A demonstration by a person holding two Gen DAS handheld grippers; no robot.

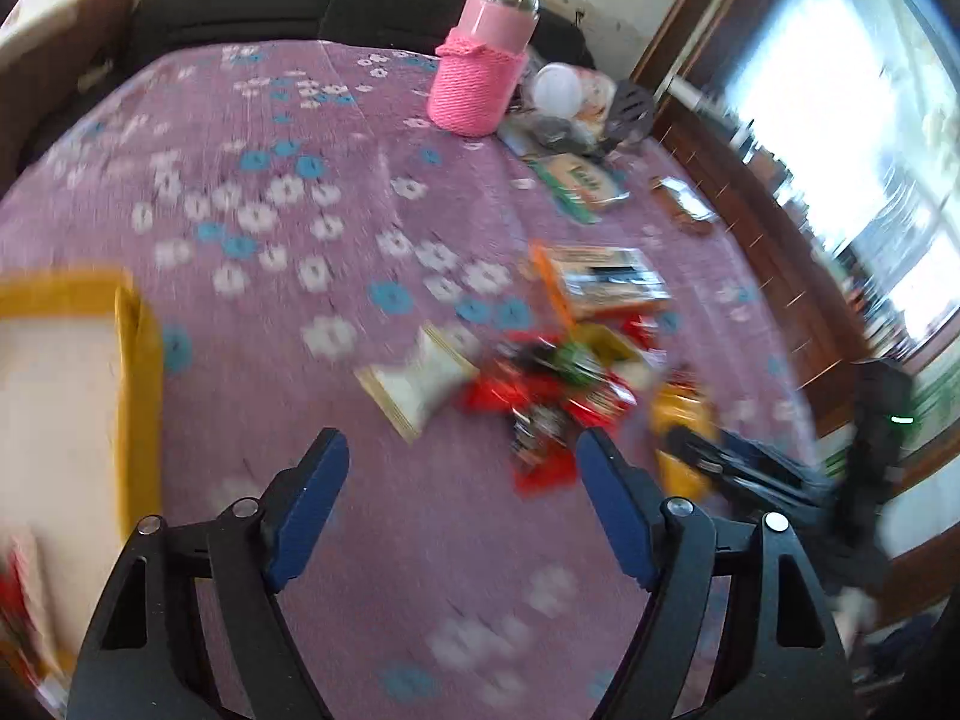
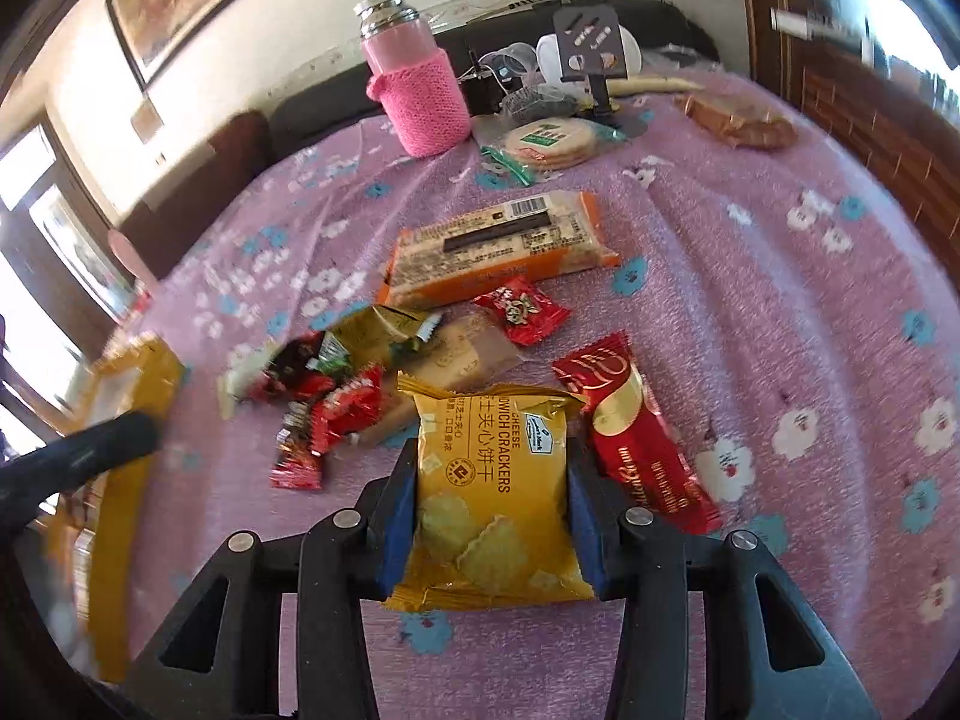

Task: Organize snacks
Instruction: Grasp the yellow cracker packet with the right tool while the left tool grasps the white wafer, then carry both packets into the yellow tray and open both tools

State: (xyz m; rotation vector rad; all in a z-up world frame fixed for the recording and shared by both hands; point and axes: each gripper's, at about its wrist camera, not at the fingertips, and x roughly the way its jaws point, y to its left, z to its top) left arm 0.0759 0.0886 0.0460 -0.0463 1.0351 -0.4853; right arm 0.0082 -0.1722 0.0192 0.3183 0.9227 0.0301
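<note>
My right gripper point(image 2: 489, 468) is shut on a yellow cheese cracker packet point(image 2: 489, 498), its blue pads pressed on both sides. My left gripper point(image 1: 462, 450) is open and empty above the purple flowered tablecloth point(image 1: 270, 192). A pile of snacks lies ahead: small red candy packets point(image 1: 540, 396), a white-and-tan packet point(image 1: 420, 384), an orange biscuit pack point(image 2: 498, 252), a long red wafer pack point(image 2: 636, 438), a red candy point(image 2: 521, 311). A yellow box point(image 1: 132, 372) stands at the left; it also shows in the right wrist view point(image 2: 129, 414). The right gripper with the yellow packet shows in the left wrist view point(image 1: 684, 438).
A pink knitted bottle point(image 2: 420, 90) stands at the table's far side beside a round cracker pack point(image 2: 549, 144), a black stand point(image 2: 591, 42) and a brown item point(image 2: 738, 117). A dark sofa point(image 1: 240, 6) is behind. A window point(image 1: 840, 138) lies to the right.
</note>
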